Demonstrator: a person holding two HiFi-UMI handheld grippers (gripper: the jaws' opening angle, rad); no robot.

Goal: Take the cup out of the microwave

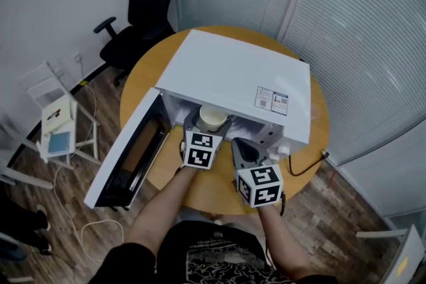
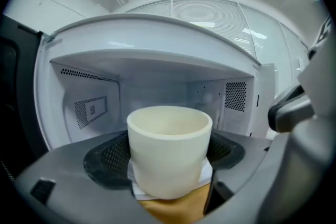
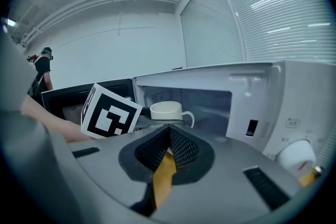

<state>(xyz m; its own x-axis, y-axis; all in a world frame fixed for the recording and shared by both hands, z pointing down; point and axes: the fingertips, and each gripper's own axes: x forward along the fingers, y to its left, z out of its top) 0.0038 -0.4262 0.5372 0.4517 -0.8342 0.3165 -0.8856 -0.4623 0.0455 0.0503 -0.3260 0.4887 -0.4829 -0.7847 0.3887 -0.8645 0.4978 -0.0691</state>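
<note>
Cup [image 2: 169, 136] — clamped in left hand-held gripper [image 2: 169, 155].

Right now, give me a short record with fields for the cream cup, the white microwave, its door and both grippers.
cup: cream cup with a handle, upright, at the oven's mouth
microwave: white microwave on a round wooden table
door: door swung wide open
left gripper: left gripper closed on the cup's sides
right gripper: right gripper closed, empty, outside the oven
</note>
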